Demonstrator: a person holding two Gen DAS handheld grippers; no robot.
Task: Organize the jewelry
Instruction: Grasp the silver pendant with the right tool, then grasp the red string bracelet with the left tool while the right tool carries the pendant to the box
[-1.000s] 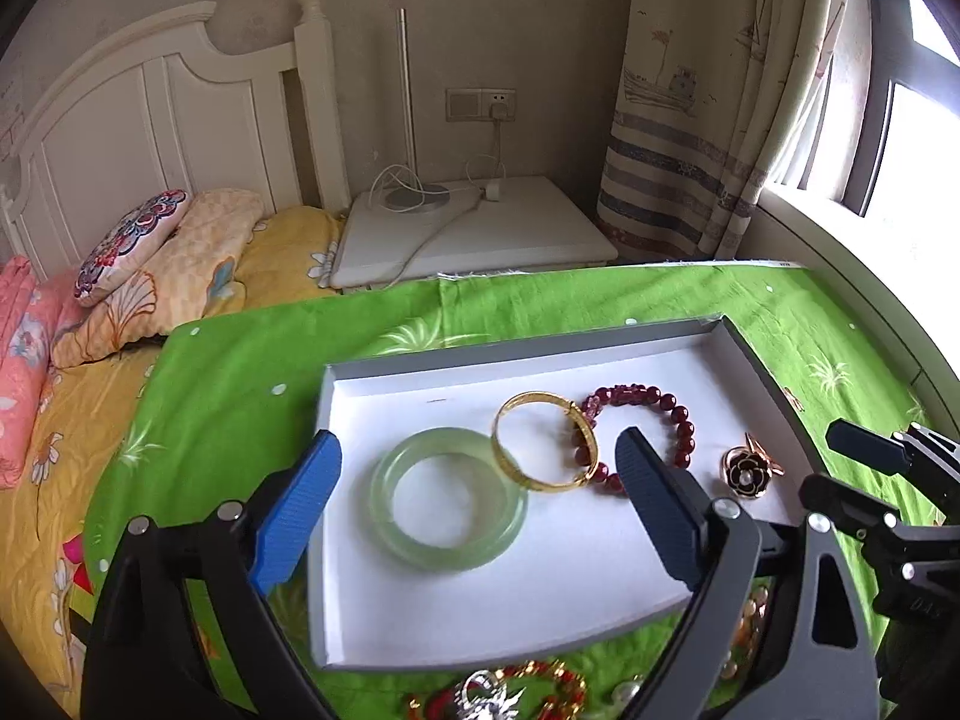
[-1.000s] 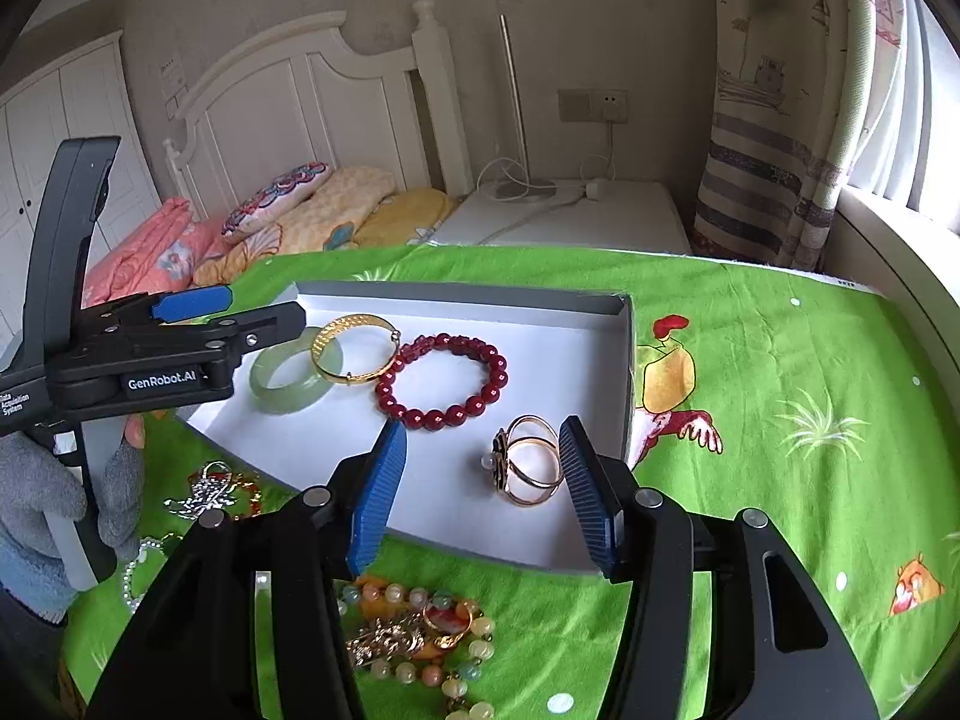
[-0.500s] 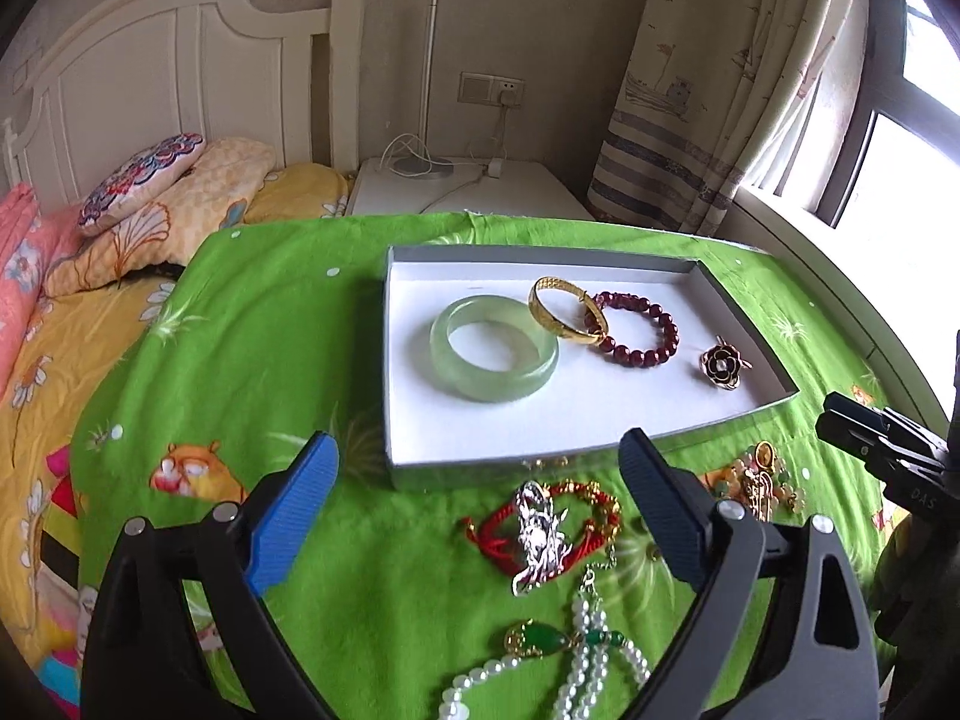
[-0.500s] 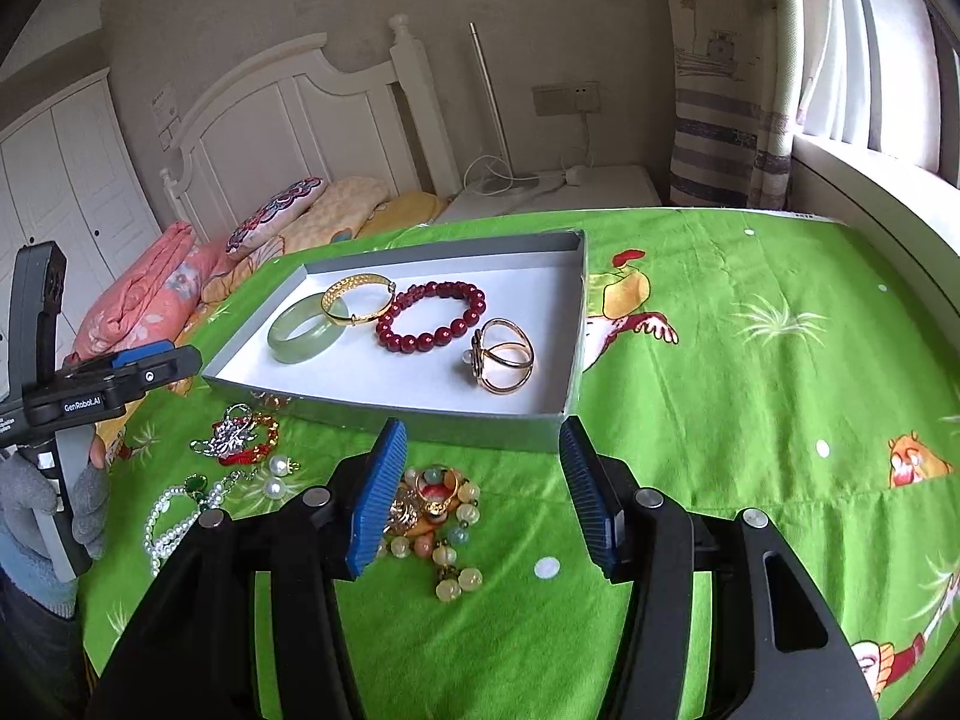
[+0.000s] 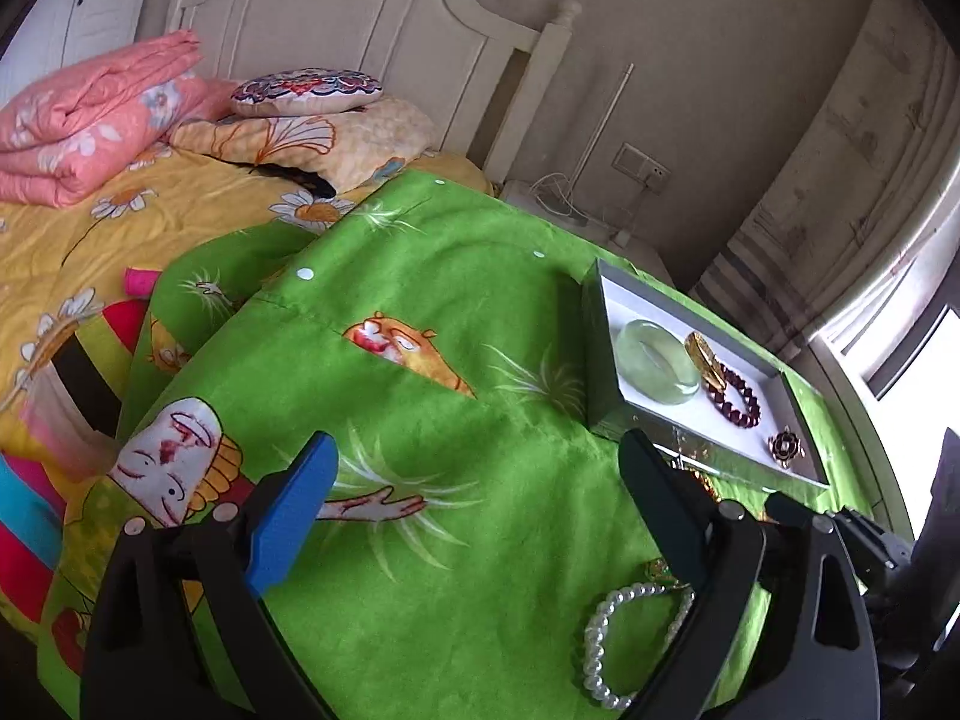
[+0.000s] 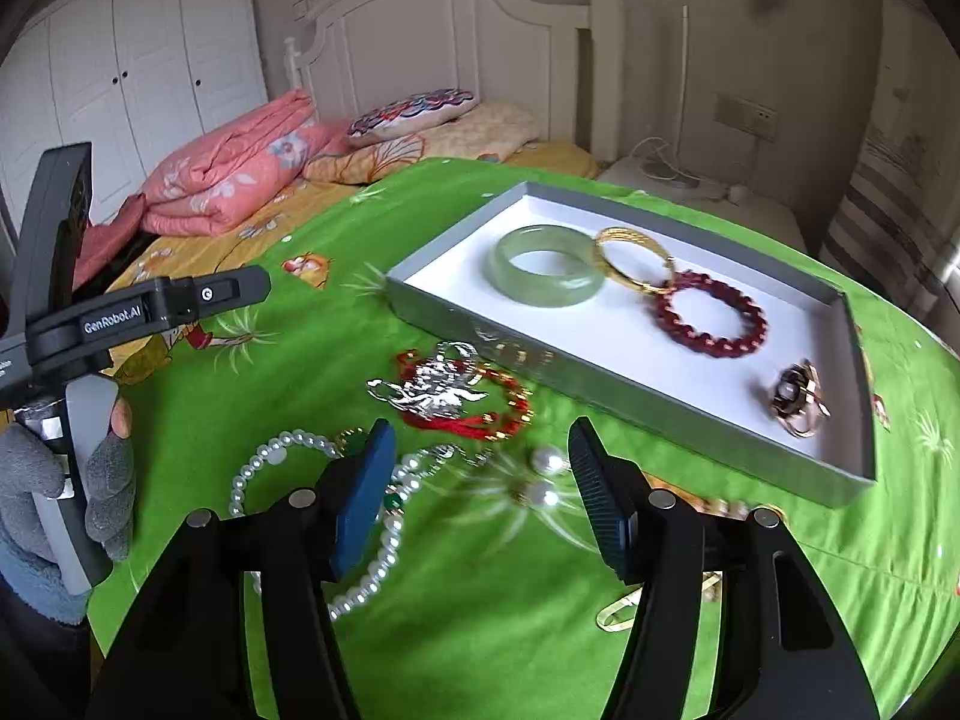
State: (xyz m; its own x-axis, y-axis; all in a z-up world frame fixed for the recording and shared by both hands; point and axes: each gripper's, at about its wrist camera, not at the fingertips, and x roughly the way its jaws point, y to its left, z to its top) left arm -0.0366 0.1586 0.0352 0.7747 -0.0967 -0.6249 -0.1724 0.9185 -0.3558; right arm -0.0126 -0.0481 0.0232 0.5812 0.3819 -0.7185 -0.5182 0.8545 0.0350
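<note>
Across the bed lies a green cartoon-print cloth (image 6: 480,630) that carries everything, with a yellow flowered sheet (image 5: 120,228), a folded pink quilt (image 6: 240,168) and pillows (image 6: 420,114) beyond its far edge by the white headboard (image 6: 420,30). Near the cloth's far right corner sits a shallow grey tray (image 6: 630,402) with a white floor. Inside it, from the headboard end toward the window end, lie a pale green jade bangle (image 6: 546,264), a gold bangle (image 6: 633,258) touching it, a dark red bead bracelet (image 6: 711,315) and a flower-shaped ring (image 6: 798,399) near the tray's right corner. Just outside the tray's near wall, on the cloth, rest a red cord bracelet with a silver charm (image 6: 456,399), a pearl necklace (image 6: 312,498) and two loose pearls (image 6: 546,477).

The right gripper (image 6: 480,492) hangs above the loose pieces; its jaws have just been opening, and now stand spread with nothing clamped between them. The left gripper (image 5: 480,516) hovers over bare cloth near its front edge, fingers wide apart and empty, a pearl strand (image 5: 618,648) lying under its right finger. A gloved hand (image 6: 54,510) holds its handle.
</note>
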